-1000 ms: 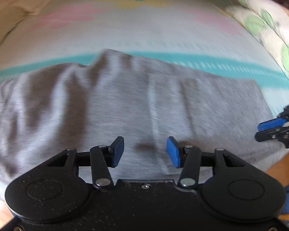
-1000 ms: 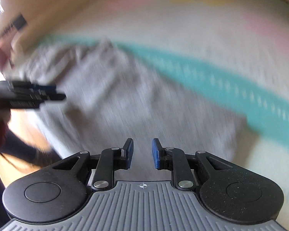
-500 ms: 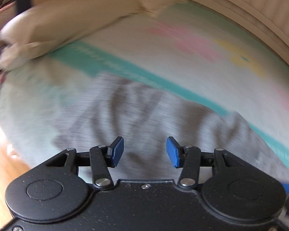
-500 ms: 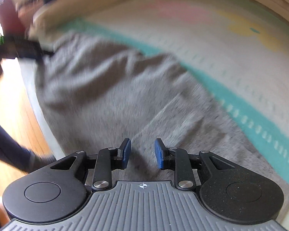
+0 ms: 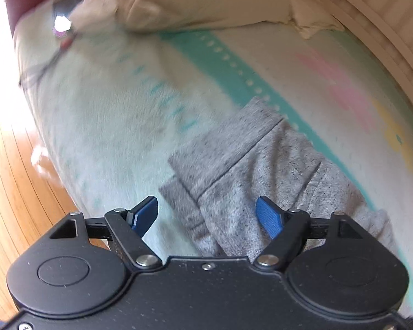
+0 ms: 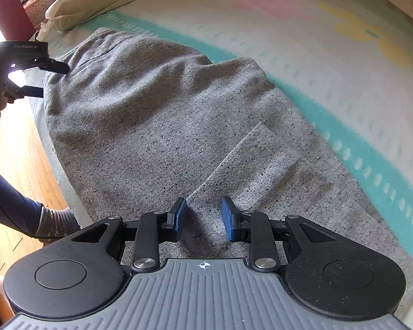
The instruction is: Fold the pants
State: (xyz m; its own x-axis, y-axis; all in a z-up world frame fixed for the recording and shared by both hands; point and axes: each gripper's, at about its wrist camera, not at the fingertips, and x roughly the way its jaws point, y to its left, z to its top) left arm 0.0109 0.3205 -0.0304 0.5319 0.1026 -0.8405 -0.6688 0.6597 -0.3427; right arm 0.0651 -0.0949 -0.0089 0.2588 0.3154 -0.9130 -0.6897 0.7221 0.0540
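Left tool is hovering spread over the pants' cuffs; right tool, also spread, is showing the whole pants on the bed.

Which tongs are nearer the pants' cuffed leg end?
Left. The left tongs are open right at the cuffs; the right tongs sit open over the pocket end, far off.

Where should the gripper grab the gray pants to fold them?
Probably the cuff end of the gray pants, which lies flat with its corner just ahead of the open left gripper. Slide in low from the bed's floor-side edge, so one finger can slip under the thin hem.
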